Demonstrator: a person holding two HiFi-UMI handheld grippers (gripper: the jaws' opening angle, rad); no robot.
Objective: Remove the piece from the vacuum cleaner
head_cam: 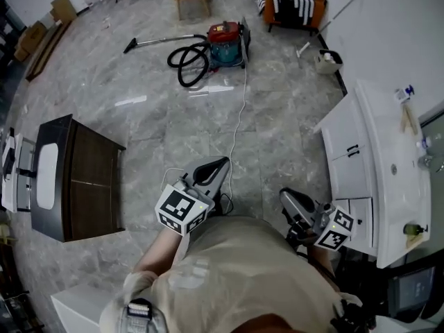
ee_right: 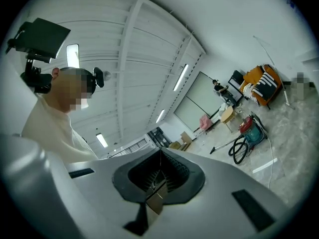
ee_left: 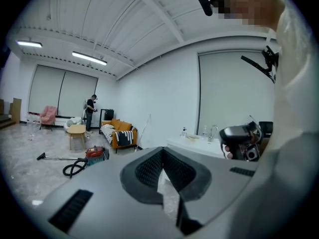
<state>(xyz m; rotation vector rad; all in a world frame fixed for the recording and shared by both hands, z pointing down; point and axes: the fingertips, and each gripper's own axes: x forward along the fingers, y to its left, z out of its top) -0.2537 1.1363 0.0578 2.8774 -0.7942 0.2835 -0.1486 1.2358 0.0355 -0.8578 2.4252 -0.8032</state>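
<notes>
One vacuum cleaner (head_cam: 225,41), red on top and teal below, stands toward the far edge of the floor (head_cam: 159,123), near an orange sofa (head_cam: 295,2) and well apart from the person. Its one black hose (head_cam: 186,64) coils just beside it. One wand (head_cam: 163,41) lies flat with its long axis across the floor, its nozzle end pointing left. One white cord (head_cam: 241,109) runs from the canister toward the person.

There are two grippers. The left gripper (head_cam: 220,166) has its jaws closed on nothing, and so does the right gripper (head_cam: 288,200).

A dark cabinet (head_cam: 83,179) stands at the left edge of the floor and a white counter (head_cam: 378,151) at the right. Bare floor lies between them up to the vacuum.
</notes>
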